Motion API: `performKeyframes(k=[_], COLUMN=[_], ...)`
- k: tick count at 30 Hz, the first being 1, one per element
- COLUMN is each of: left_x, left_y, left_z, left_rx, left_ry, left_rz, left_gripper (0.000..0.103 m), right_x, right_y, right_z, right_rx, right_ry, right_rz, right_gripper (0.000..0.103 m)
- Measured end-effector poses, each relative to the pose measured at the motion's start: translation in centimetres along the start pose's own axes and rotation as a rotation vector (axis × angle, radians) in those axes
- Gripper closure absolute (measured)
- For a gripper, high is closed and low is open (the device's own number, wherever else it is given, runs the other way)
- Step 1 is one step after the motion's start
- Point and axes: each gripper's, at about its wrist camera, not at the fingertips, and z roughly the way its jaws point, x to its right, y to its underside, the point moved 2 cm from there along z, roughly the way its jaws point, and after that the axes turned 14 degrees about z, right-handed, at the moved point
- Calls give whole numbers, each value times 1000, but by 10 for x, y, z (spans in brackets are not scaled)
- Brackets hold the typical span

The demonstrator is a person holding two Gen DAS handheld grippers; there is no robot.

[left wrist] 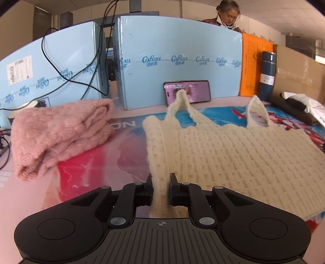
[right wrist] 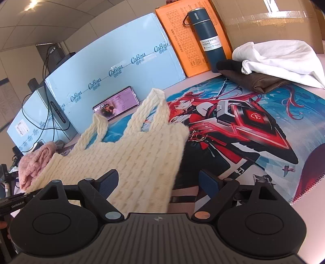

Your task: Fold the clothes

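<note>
Right in front of us, our left gripper (left wrist: pixel 161 187) has its jaws clamped on the near left edge of the cream knit vest (left wrist: pixel 233 154), a ridge of wool squeezed up between the black fingers. On the other side, our right gripper (right wrist: pixel 158 182) has its jaws spread wide, blue pads (right wrist: pixel 210 182) showing, the vest's lower right corner lying between them with no pinch that we can see.

The vest itself lies flat on the printed desk mat (right wrist: pixel 233 126), hem toward us, its two shoulder straps (right wrist: pixel 156 103) pointing away. Left of it we've got a pink knit garment (left wrist: pixel 61 134), folded into a soft bundle, apart from the vest.

Further out to the right, a white cloth (right wrist: pixel 278 61) is heaped over a brown pouch (right wrist: pixel 258 81). Beyond the straps, a phone (left wrist: pixel 186 92) with a lit screen leans against a pale blue carton (left wrist: pixel 178 61), with a second blue carton (left wrist: pixel 50 67) to its left and black cables (left wrist: pixel 71 67) draped across. Next along, an orange box (right wrist: pixel 182 40), a dark blue vacuum bottle (right wrist: pixel 207 40) standing upright, and a cardboard box (right wrist: pixel 264 24). At the very back, a woman (left wrist: pixel 227 14) looks down behind the cartons.
</note>
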Motion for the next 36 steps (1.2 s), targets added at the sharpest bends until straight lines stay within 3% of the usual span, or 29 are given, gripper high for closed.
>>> performKeyframes(k=[1, 3, 6, 9, 11, 14, 17, 19, 20, 22, 30, 31, 36], left_x=[-6, -12, 2, 17, 34, 55, 65, 68, 73, 87, 144, 150, 182], left_y=[-1, -4, -9, -14, -17, -15, -9, -6, -6, -10, -22, -22, -15], left_z=[5, 10, -6, -22, -32, -35, -28, -26, -28, -38, -80, -81, -69], left_rx=[-21, -50, 25, 100, 141, 140, 107, 93, 105, 157, 365, 368, 288], left_ry=[-49, -122, -157, -192, -113, -6, 10, 17, 41, 124, 455, 462, 351], left_rz=[23, 32, 34, 37, 37, 36, 23, 9, 11, 30, 105, 119, 202], left_gripper=[84, 59, 28, 16, 15, 15, 15, 15, 15, 15, 6, 6, 6], right_x=[-1, -3, -5, -8, -14, -24, -36, -45, -48, -50, -53, -56, -59], right_y=[1, 3, 6, 5, 3, 3, 7, 11, 12, 13, -5, -8, -16], right_z=[0, -1, 0, 6, 13, 23, 31, 36, 38, 42, 41, 42, 50], right_rx=[-5, -15, -29, -53, -80, -117, -159, -195, -203, -217, -222, -229, -257], right_ry=[-7, -24, -52, -81, -89, -82, -59, -55, -55, -63, -225, -237, -271], right_rz=[-4, -5, -2, 4, 8, -3, -41, -67, -75, -63, 80, 94, 183], right_gripper=[17, 17, 17, 17, 18, 25, 41, 58, 60, 76, 81, 81, 82])
